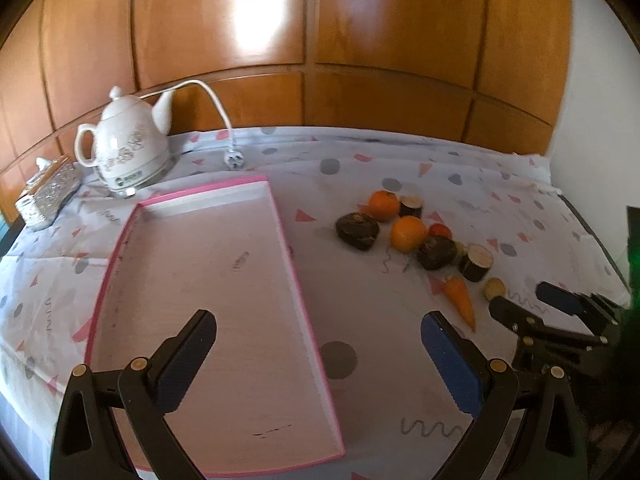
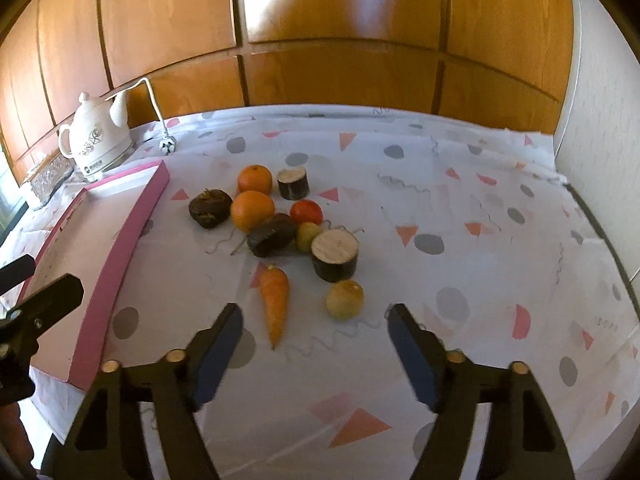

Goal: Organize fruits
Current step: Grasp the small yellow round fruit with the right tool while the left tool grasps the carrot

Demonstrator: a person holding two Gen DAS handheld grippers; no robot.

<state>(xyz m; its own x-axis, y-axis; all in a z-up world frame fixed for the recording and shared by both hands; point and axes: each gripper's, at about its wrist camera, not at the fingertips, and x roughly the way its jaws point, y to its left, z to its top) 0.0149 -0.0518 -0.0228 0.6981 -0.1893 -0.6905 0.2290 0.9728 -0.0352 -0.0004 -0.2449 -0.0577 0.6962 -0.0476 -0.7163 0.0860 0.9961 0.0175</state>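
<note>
A pile of produce lies on the patterned tablecloth: two oranges (image 2: 252, 209), a red tomato (image 2: 306, 212), a carrot (image 2: 275, 304), a pale round fruit (image 2: 345, 299), dark brown lumps (image 2: 210, 207) and cut log-like pieces (image 2: 334, 254). The pile also shows in the left wrist view (image 1: 407, 233). An empty pink-rimmed tray (image 1: 208, 304) lies to the left. My left gripper (image 1: 318, 326) is open over the tray's right edge. My right gripper (image 2: 315, 318) is open, just in front of the carrot and the pale fruit; it also shows in the left wrist view (image 1: 532, 300).
A white ceramic kettle (image 1: 128, 148) with cord and plug (image 1: 234, 158) stands at the back left, beside a glittery tissue box (image 1: 48, 194). Wooden panelling (image 1: 320, 40) backs the table. The table's right edge (image 2: 600, 232) drops off near a white wall.
</note>
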